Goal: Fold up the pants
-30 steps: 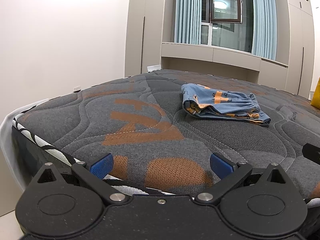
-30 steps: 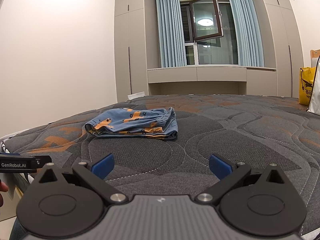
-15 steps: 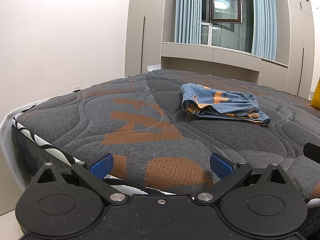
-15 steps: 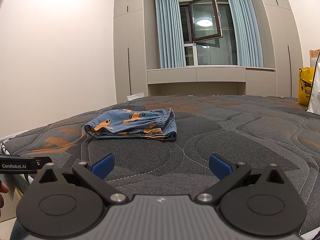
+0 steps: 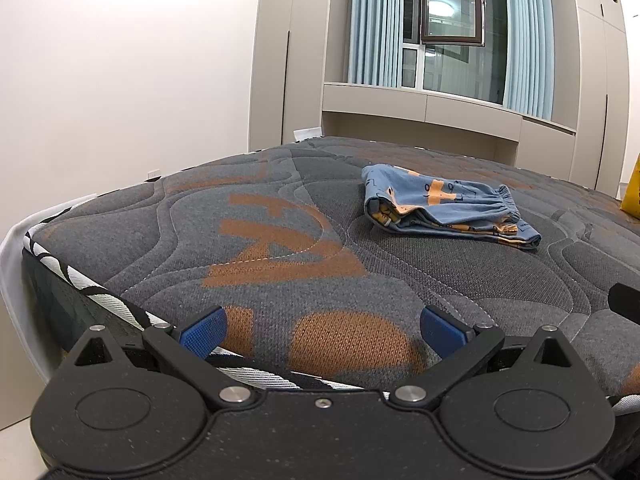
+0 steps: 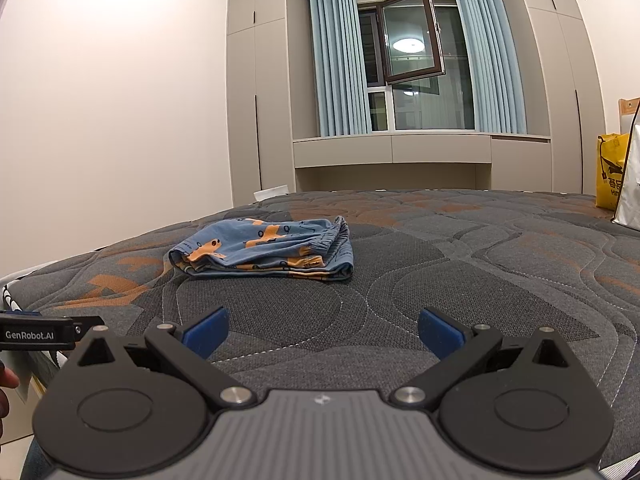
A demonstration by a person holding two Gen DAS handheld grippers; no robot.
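Lying folded in a flat, layered bundle, the pants (image 6: 264,252) rest on the bare mattress (image 6: 460,280), well in from its near edge. Their long axis runs roughly side to side across both views, with the gathered elastic waistband at the right end and a folded edge at the left.

From the right claw (image 6: 322,332) the pants sit ahead and a little to the left, well apart from the blue pads (image 6: 206,330). From the left claw (image 5: 324,332) the same bundle (image 5: 448,208) lies ahead and off to the right, also well apart. That puts the pants between the two claws' lines of sight, somewhat nearer the right one by my judgement, though the fisheye makes this hard to settle.

Both claws are spread wide and hold nothing; each hovers low over the near edge of the mattress. The left one shows at the left margin of the right wrist view, just beside the right.

Judging by the stacked layers, the folding looks finished or close to it. Any further fold would call for a reach forward, taking the bundle at its two ends.
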